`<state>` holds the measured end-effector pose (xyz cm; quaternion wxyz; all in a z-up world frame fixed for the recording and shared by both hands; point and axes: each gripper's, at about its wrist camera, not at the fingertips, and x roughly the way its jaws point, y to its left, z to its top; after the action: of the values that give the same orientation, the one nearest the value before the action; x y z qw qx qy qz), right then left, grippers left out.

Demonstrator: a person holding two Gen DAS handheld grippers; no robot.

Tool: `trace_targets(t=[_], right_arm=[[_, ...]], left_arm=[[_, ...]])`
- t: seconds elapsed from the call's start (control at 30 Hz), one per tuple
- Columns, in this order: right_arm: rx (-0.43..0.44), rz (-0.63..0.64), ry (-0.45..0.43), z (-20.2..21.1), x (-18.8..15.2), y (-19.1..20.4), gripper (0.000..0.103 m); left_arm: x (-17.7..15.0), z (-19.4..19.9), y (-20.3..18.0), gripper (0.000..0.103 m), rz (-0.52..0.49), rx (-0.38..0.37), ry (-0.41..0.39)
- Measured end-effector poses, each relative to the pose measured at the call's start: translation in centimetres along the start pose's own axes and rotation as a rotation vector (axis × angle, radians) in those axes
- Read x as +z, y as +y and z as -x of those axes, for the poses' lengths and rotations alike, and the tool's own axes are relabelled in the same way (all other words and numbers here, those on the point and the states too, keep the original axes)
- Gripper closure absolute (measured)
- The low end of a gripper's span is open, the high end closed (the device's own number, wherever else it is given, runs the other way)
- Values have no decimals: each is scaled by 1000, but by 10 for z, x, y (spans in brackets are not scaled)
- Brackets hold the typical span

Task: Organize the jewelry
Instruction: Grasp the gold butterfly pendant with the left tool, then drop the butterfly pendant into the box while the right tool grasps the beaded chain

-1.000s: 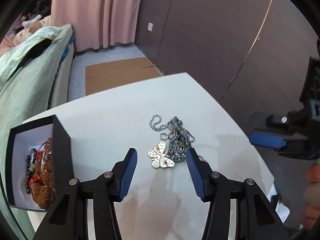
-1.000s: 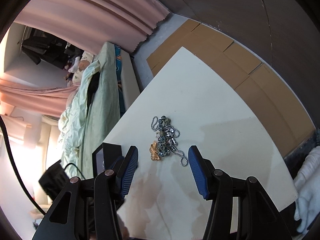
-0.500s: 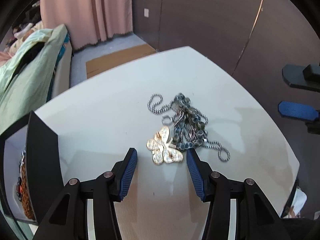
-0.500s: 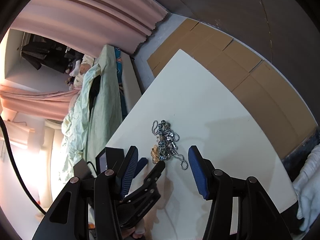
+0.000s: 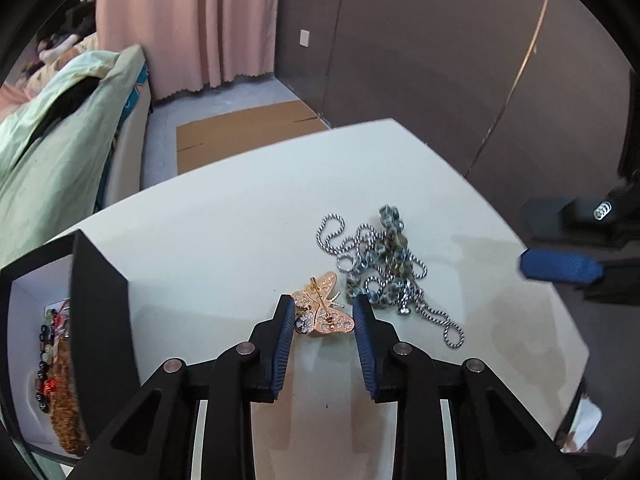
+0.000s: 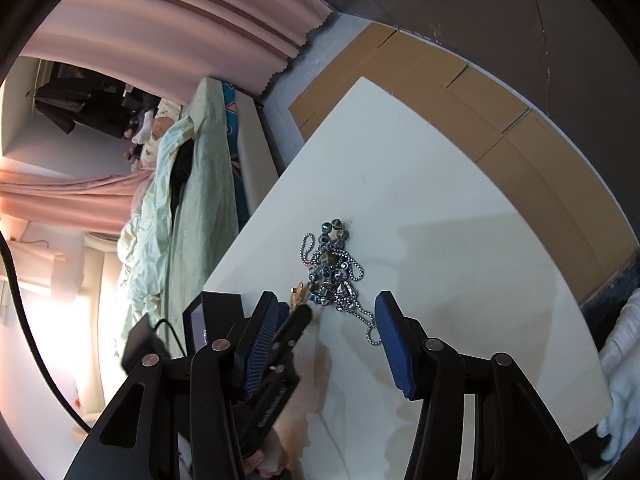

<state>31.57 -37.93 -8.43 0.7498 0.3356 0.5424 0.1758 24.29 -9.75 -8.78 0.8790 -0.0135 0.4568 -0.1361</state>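
You are holding the left gripper low over the counter, jaws half open around the butterfly brooch, not gripping yet. Close slowly, avoiding the chain just right of them. The right gripper is hovering above, jaws wide open.

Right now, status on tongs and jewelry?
Left tongs closing around butterfly brooch. Right tongs open, empty. Chain pile touching brooch.
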Motion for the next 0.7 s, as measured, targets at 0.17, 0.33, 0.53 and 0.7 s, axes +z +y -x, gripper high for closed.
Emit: trace_targets(t=[0.17,0.33,0.53,0.7], right_arm=[[-11,9,14,-13,-1,5,62],[-43,29,28,-28,2,11,73],[-91,59,35,-46,7,19,75],[-150,125,20,-56,10,32,75]], left_arm=[[5,20,12,72,46,-25,-39],[11,40,25,72,86,-38,-82],[15,60,43,72,133,-42,-125],[16,77,59,72,162,-43,-161]])
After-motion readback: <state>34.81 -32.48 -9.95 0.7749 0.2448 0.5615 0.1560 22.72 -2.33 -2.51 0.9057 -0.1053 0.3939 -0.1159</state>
